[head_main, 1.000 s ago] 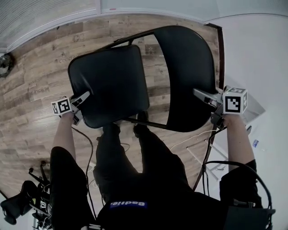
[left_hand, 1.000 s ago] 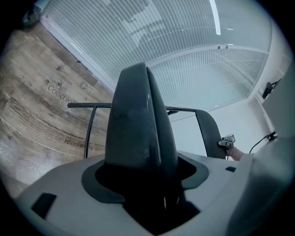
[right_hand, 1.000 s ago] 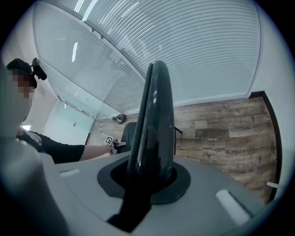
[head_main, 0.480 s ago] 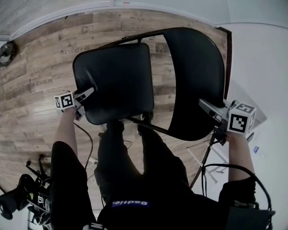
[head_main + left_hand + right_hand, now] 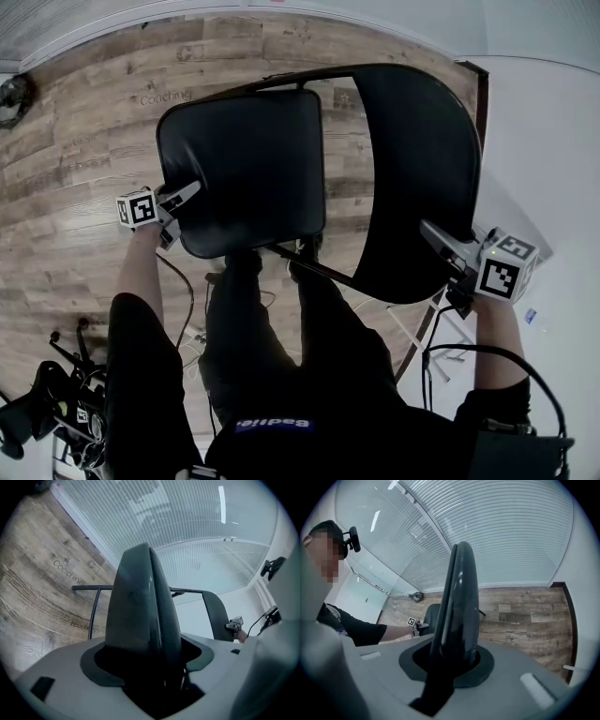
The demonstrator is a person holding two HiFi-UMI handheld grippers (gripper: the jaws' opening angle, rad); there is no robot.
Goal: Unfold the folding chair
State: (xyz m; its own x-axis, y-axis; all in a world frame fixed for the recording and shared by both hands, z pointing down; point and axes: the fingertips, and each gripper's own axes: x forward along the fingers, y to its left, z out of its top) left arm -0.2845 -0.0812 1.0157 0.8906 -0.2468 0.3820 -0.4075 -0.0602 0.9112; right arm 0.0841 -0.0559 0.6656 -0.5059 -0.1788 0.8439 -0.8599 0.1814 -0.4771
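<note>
The black folding chair stands in front of me on the wooden floor. Its padded seat [image 5: 248,169] lies to the left and its curved backrest [image 5: 417,178] to the right, with a gap between them. My left gripper [image 5: 187,199] straddles the seat's near left corner. Its jaws have just been opening a little, with the seat edge [image 5: 140,606] still filling the space between them. My right gripper [image 5: 433,234] is shut on the backrest's near right edge [image 5: 459,606]. Each gripper shows small in the other's view: the right gripper [image 5: 233,624] and the left gripper [image 5: 417,626].
My legs [image 5: 281,319] stand right behind the chair's rear frame bar [image 5: 309,262]. Camera gear on a tripod [image 5: 56,412] sits at lower left, and cables [image 5: 441,337] hang by my right arm. A white wall [image 5: 553,141] rises close on the right. A blind-covered glass wall [image 5: 112,14] runs along the far side.
The right gripper has moved down and to the right with the backrest. The seat and the left gripper have shifted a little to the right, and the seat looks flatter.
</note>
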